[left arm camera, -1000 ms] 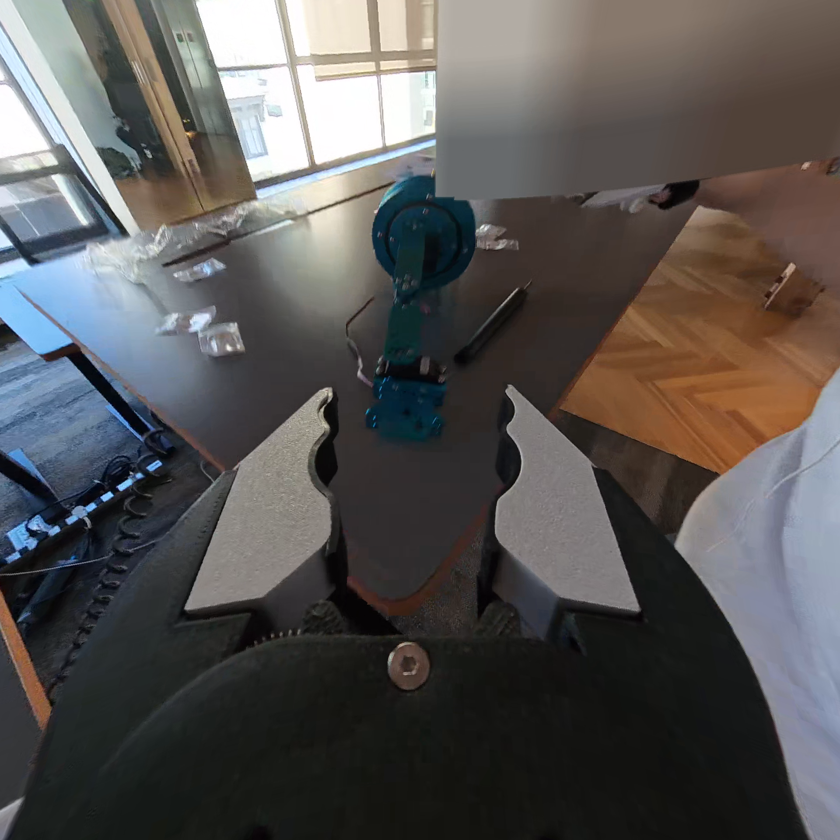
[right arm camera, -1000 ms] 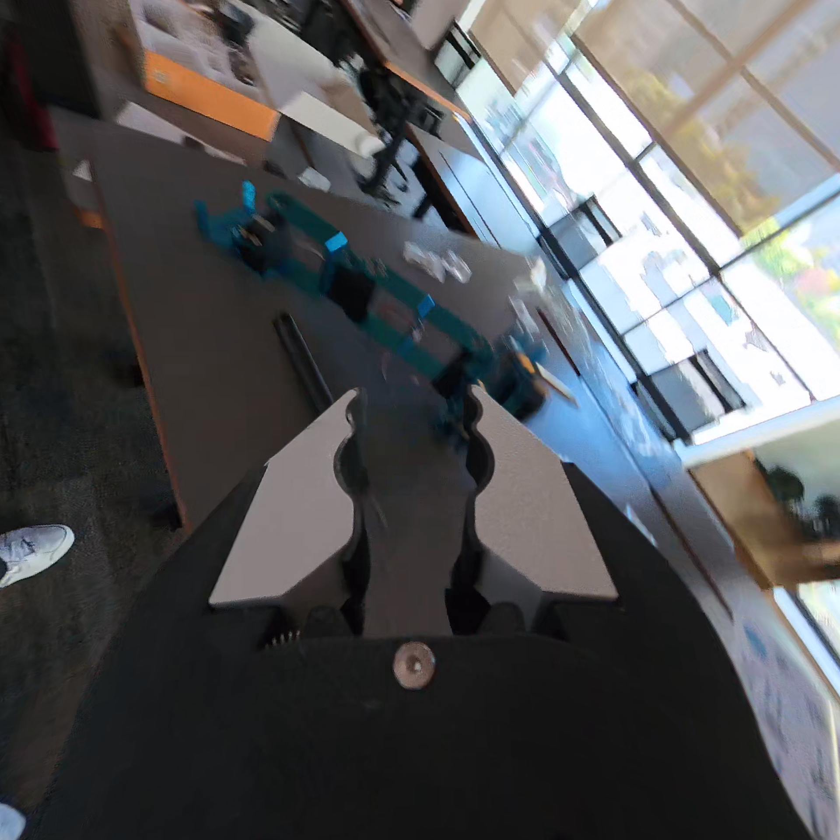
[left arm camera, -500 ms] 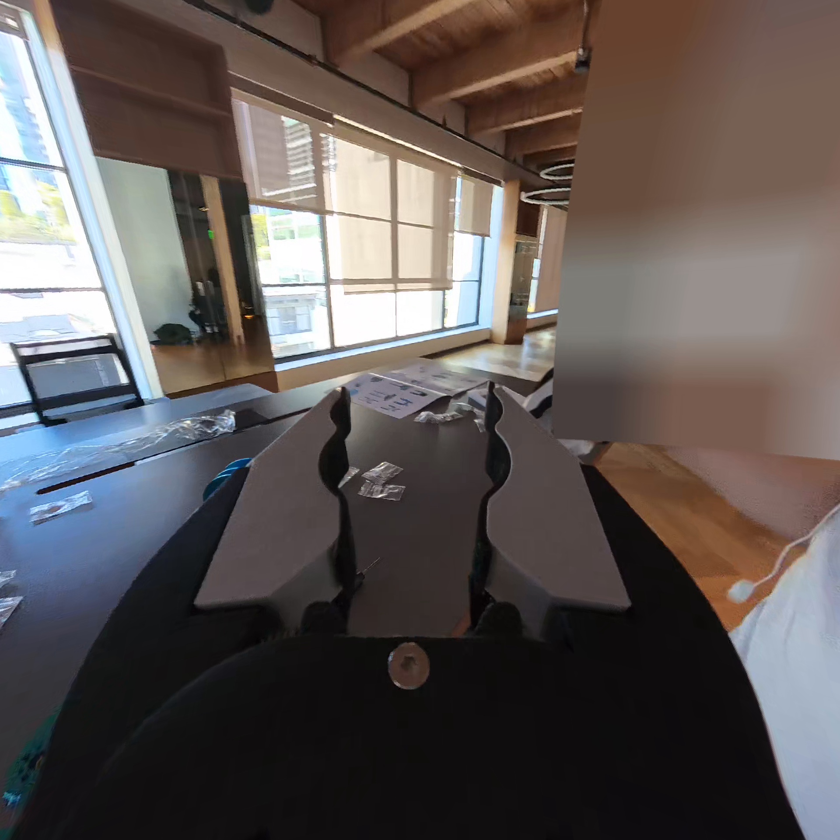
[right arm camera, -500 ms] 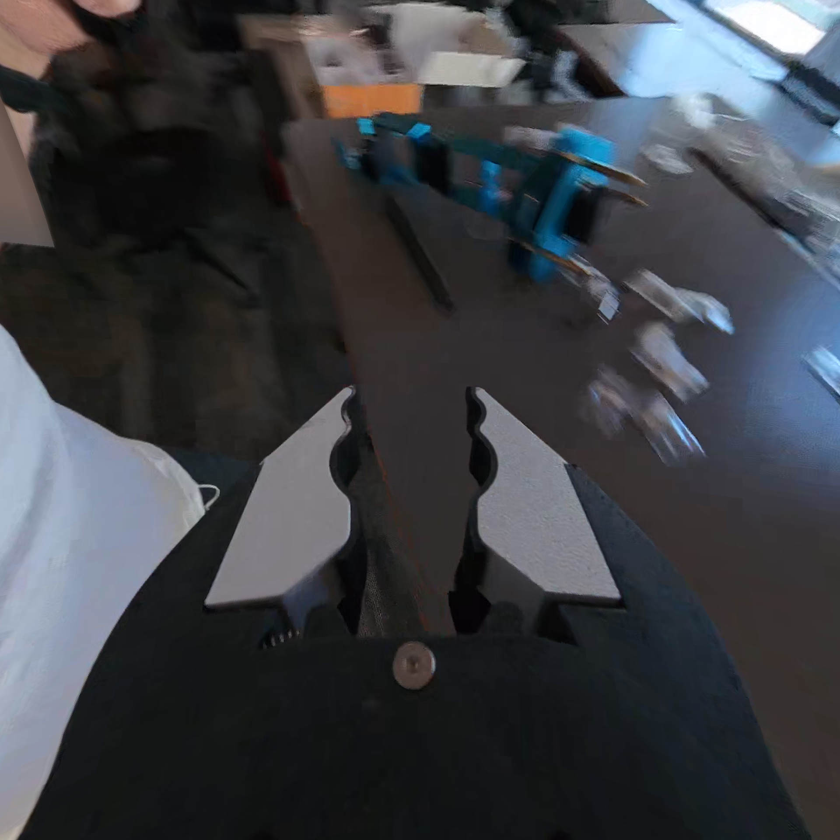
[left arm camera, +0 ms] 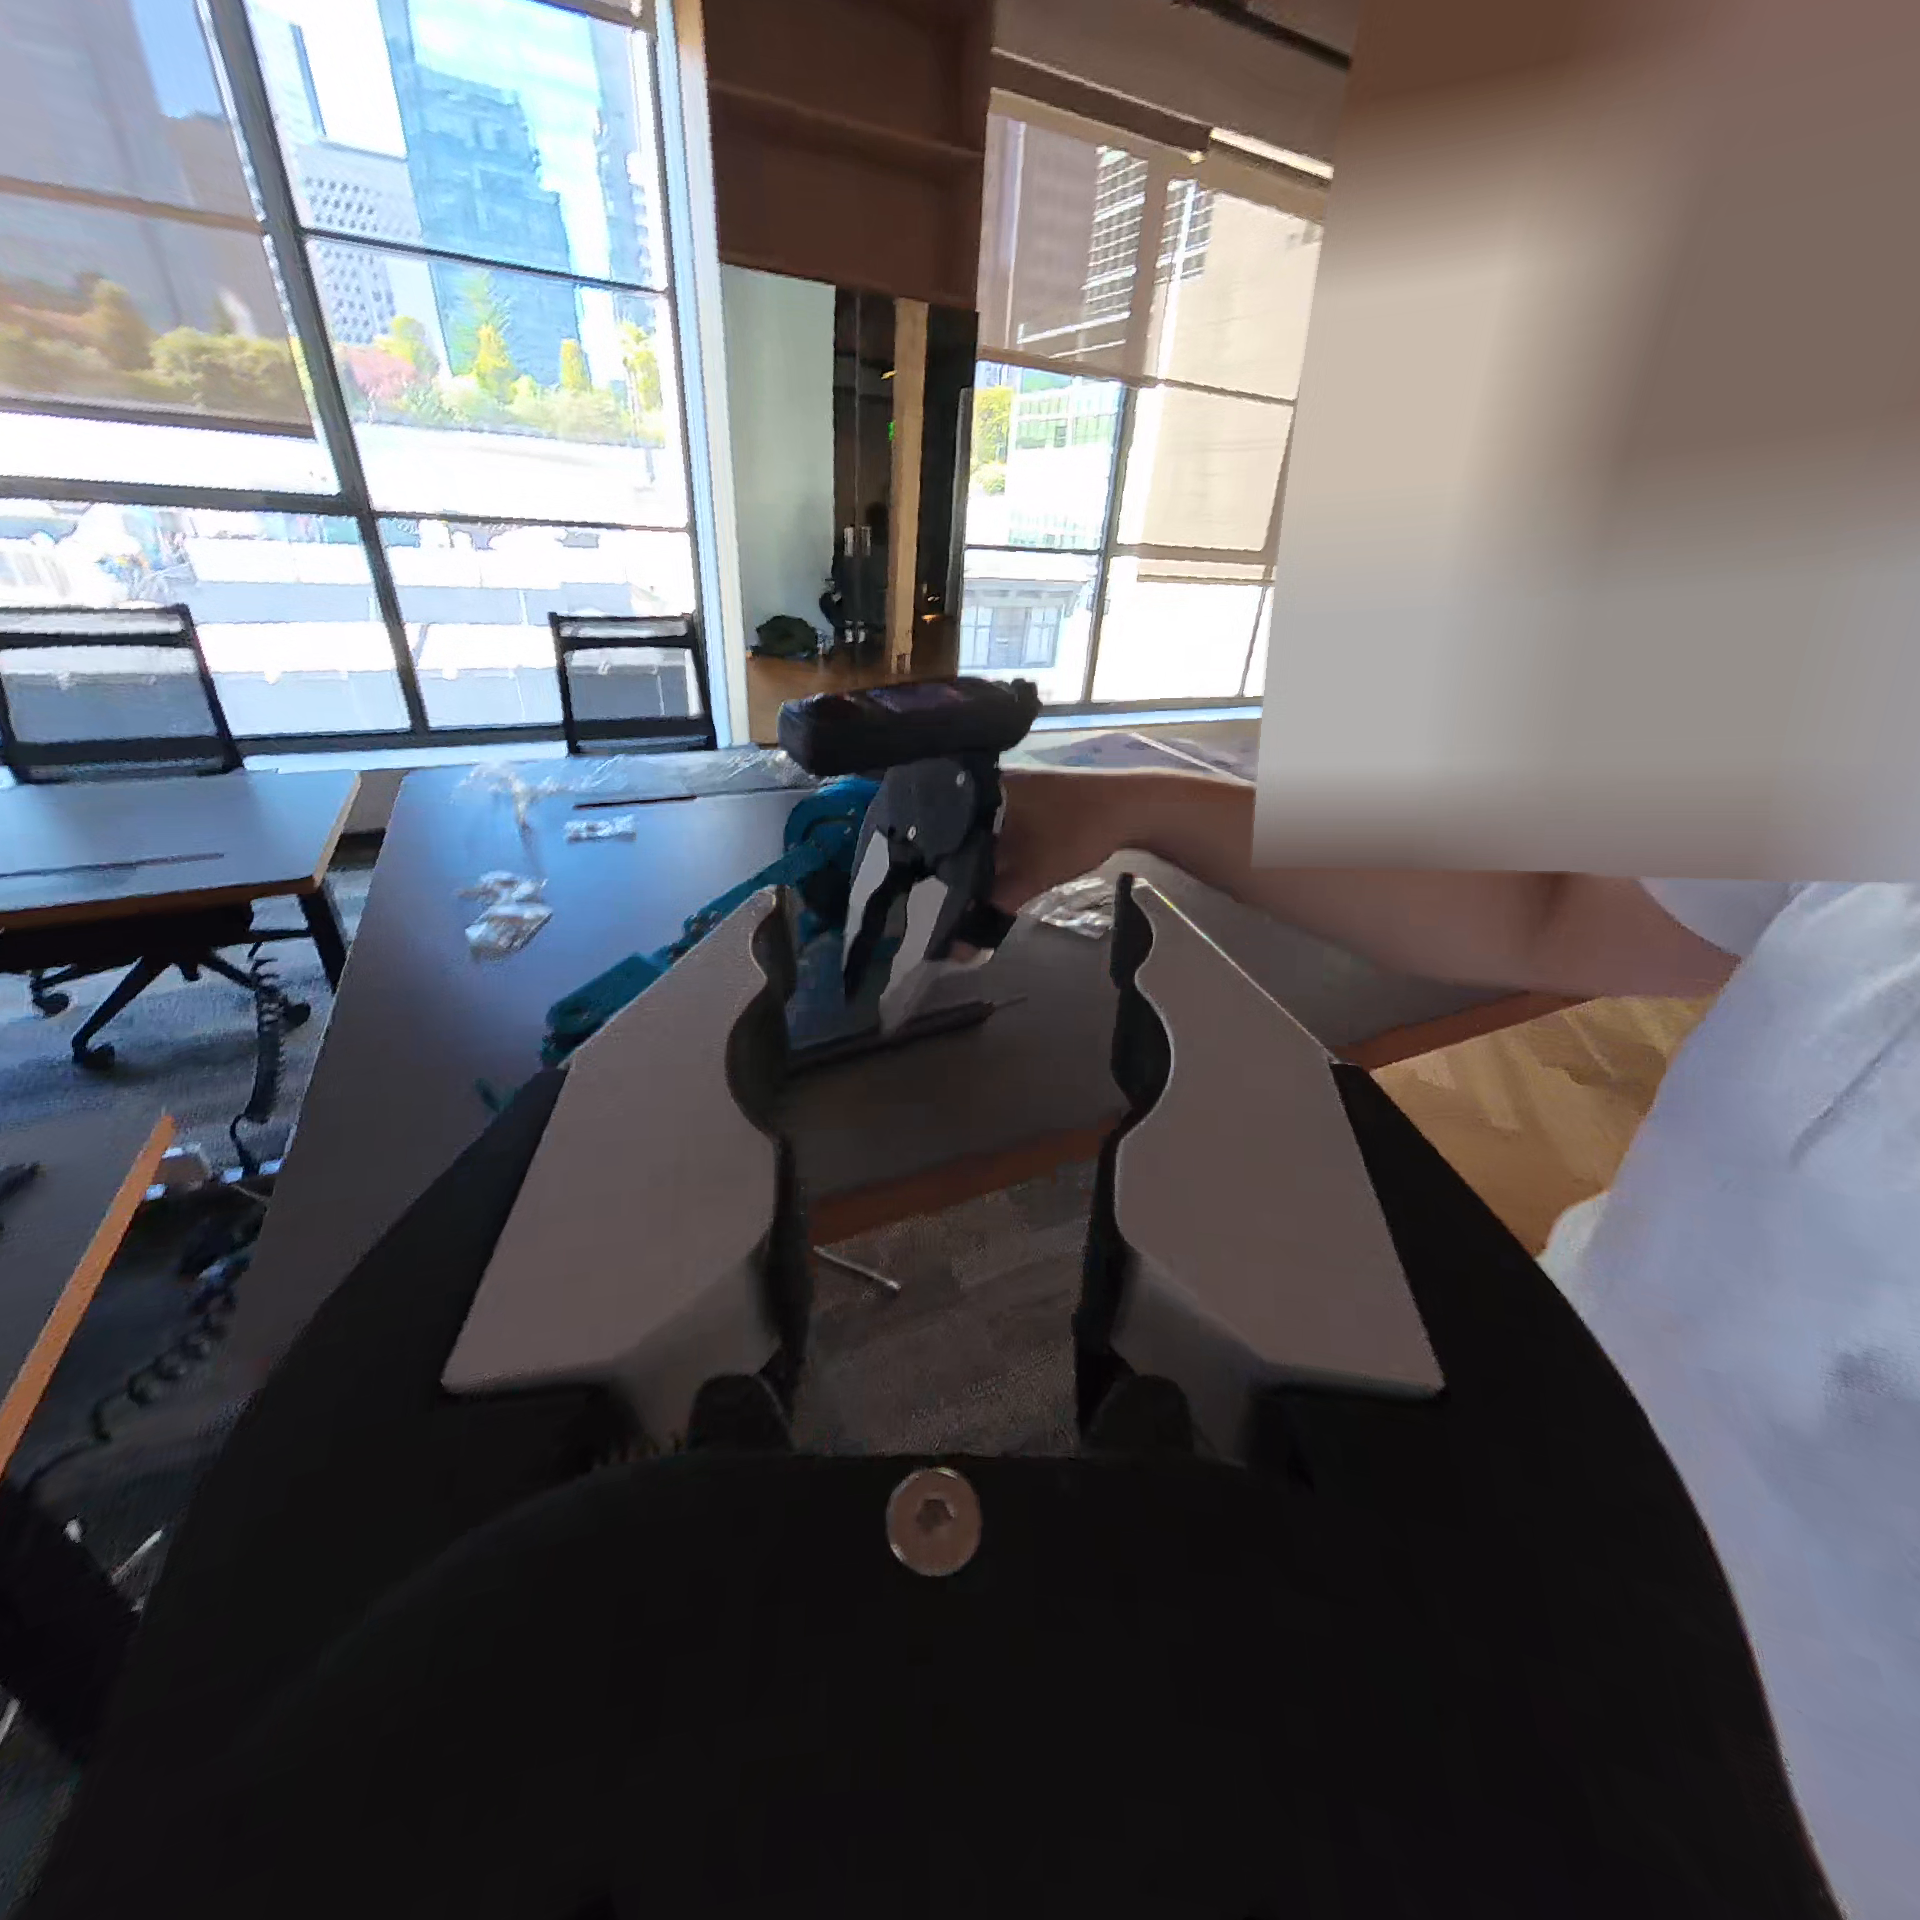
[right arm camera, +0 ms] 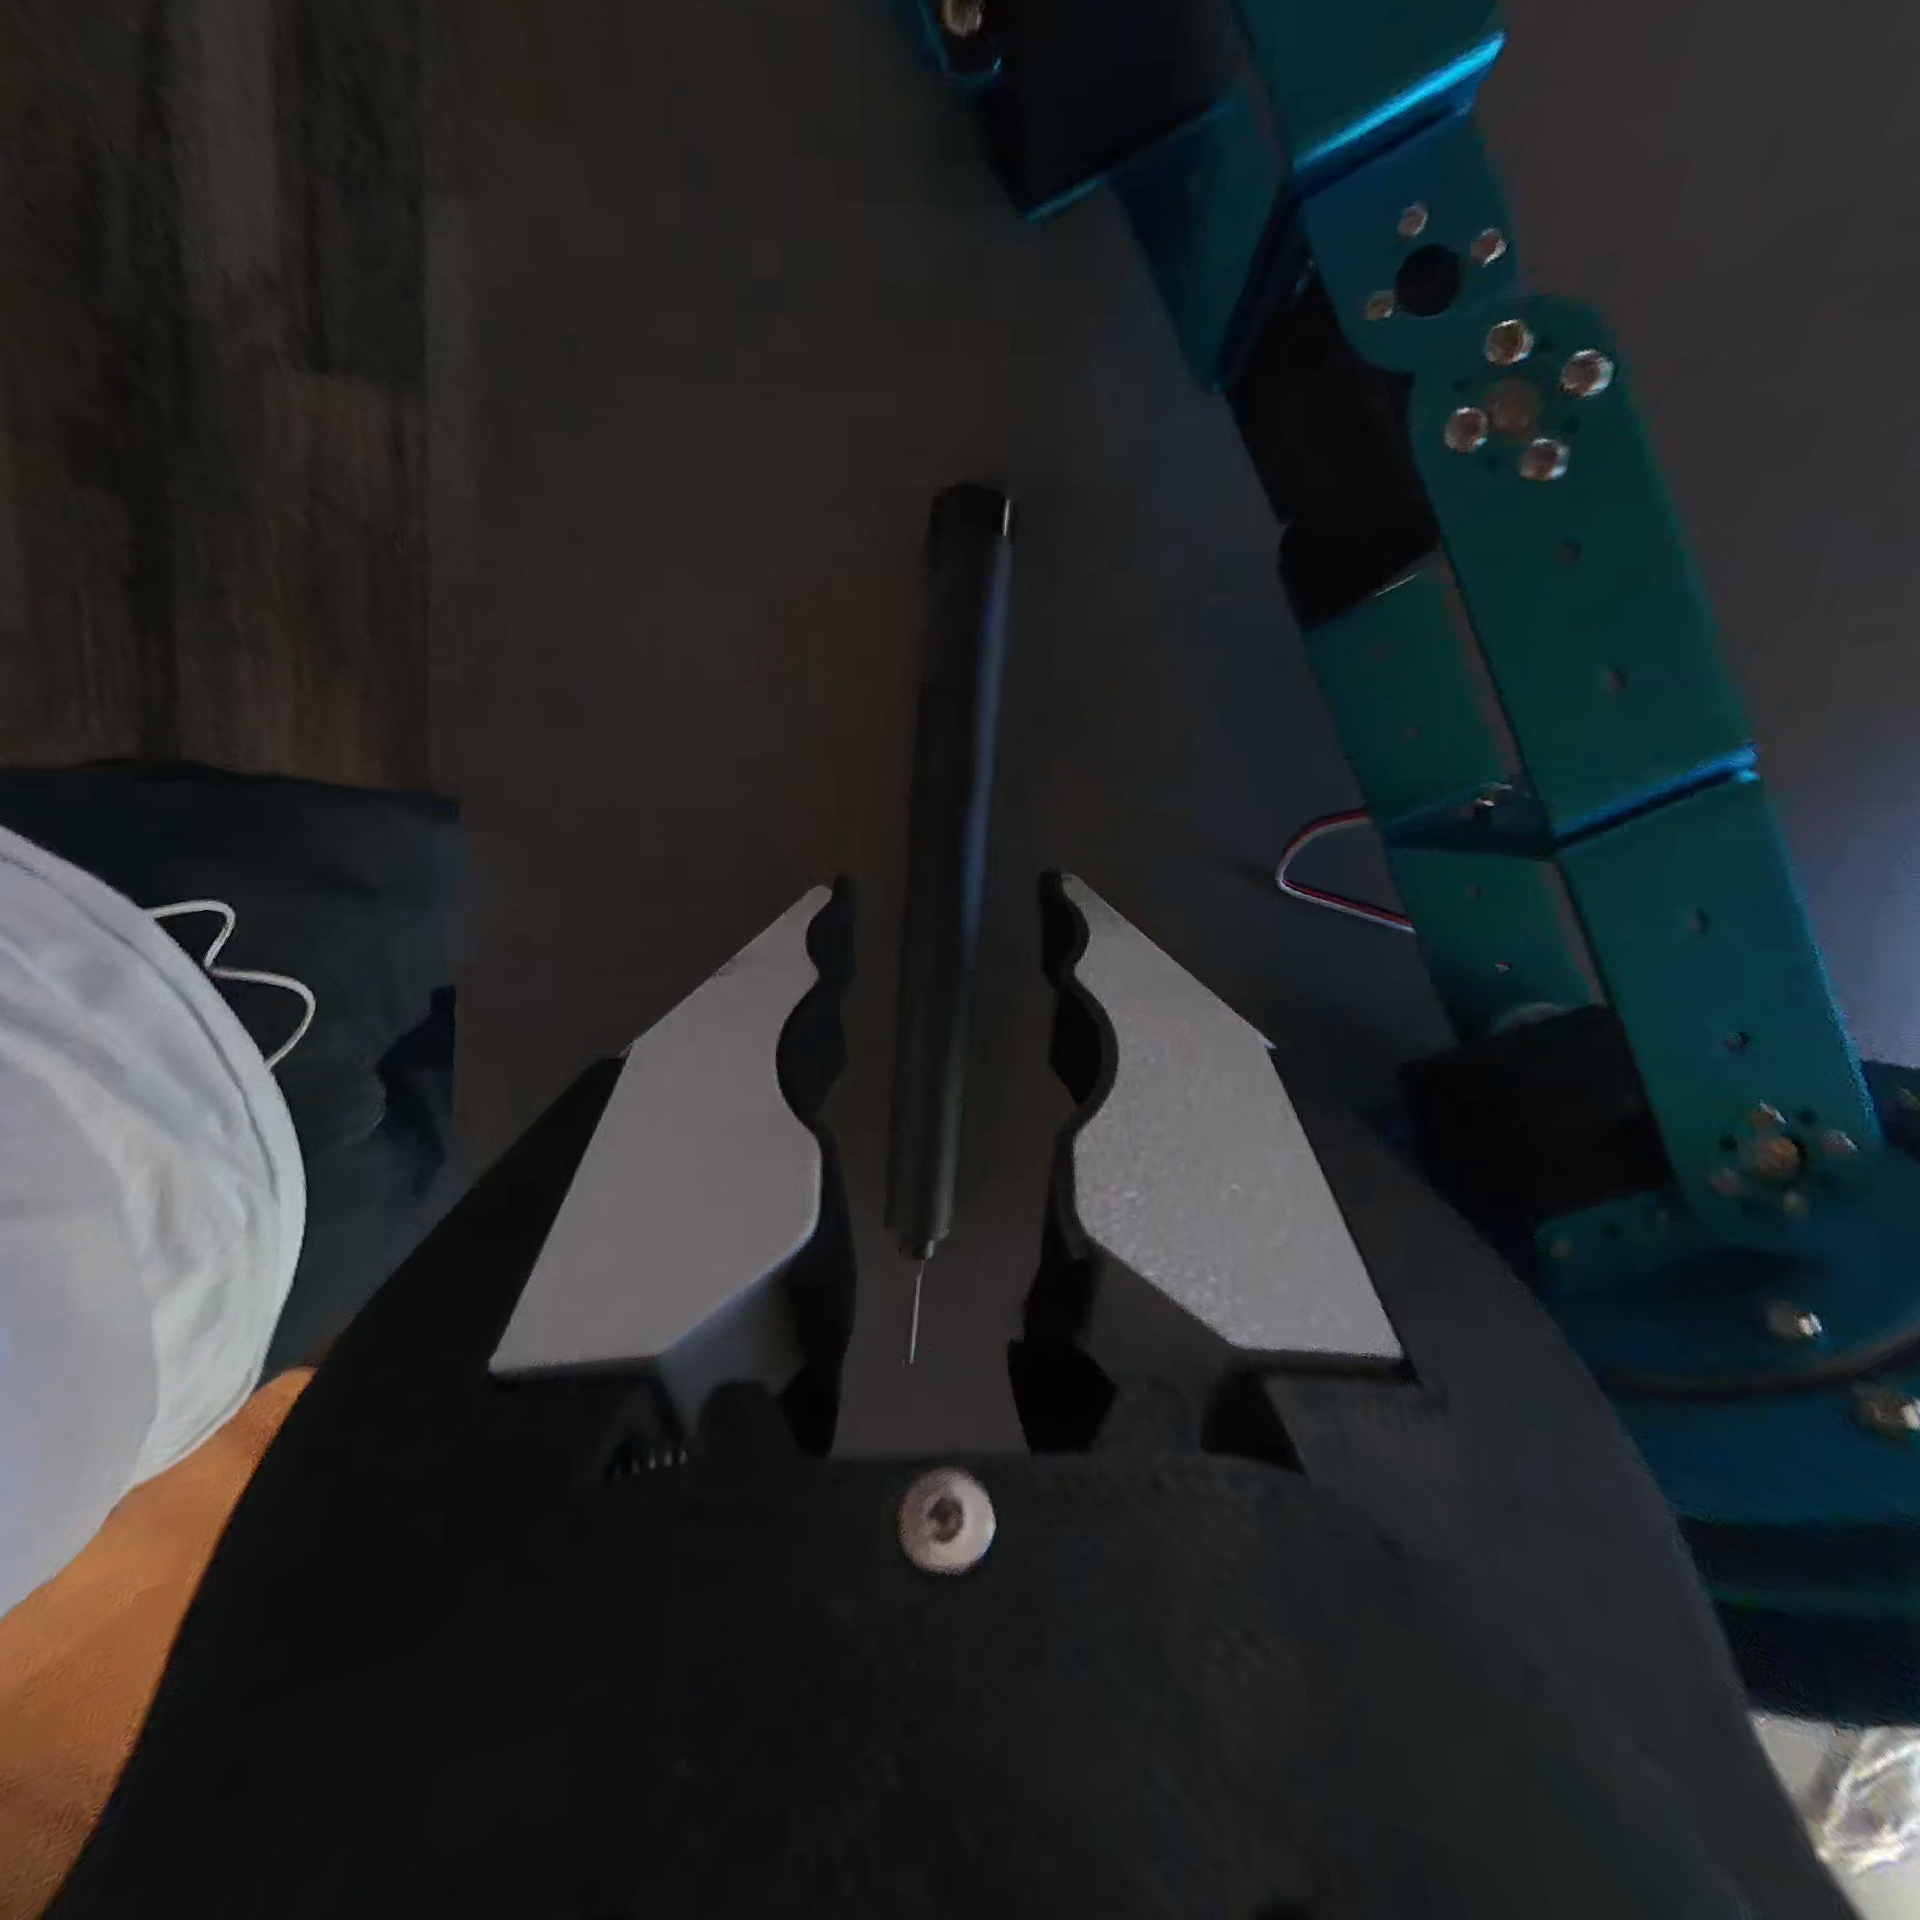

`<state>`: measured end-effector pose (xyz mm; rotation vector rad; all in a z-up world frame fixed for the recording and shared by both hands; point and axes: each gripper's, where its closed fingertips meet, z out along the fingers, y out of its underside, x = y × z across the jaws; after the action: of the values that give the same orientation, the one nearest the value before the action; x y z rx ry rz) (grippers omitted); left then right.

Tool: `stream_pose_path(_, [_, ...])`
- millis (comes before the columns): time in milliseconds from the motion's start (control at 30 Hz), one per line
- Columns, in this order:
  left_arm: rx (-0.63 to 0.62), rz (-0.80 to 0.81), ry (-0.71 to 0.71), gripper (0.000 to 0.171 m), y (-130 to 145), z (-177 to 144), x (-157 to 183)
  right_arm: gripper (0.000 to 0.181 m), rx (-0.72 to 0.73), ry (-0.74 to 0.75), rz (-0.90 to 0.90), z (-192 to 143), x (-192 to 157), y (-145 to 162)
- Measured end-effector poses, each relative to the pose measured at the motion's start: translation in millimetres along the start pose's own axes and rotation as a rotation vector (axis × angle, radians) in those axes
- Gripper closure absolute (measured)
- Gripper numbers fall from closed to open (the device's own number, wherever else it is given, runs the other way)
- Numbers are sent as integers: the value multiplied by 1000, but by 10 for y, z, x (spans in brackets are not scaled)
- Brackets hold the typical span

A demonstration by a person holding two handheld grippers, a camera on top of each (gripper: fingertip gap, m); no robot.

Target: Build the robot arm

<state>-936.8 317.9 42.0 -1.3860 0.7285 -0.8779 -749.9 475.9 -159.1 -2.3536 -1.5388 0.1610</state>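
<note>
Right gripper (right arm camera: 940,904) is held open astride a thin, stiff, light screwdriver (right arm camera: 951,862) on the desk (right arm camera: 644,436); left gripper (left arm camera: 940,914) is held open, empty.

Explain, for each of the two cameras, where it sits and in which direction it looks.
Left wrist view: sits on the left gripper, held off the table's corner, looking level across it toward the windows; its open fingers and a white sleeve show.
Right wrist view: sits on the right gripper, looking steeply down at the table; its open fingers straddle the black screwdriver without touching.
Shared: the screwdriver and the teal robot arm; the left view also shows the right gripper over them.
</note>
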Motion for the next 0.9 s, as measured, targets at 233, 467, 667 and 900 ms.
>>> stream_pose_path(233, [-68,-17,-15,112,189,-13,-213,162,-159,-15,-103,163,-55,186])
stream_pose_path(467, [-16,-89,110,117,271,630,130,164,-86,-22,-97,-216,-436,830])
stream_pose_path(667, [-79,-203,340,117,762,1931,1156,164,213,79,127,-1232,-424,1967])
stream_pose_path(900, [-75,-140,590,116,812,4010,3131,165,650,310,332,-2984,-150,3979])
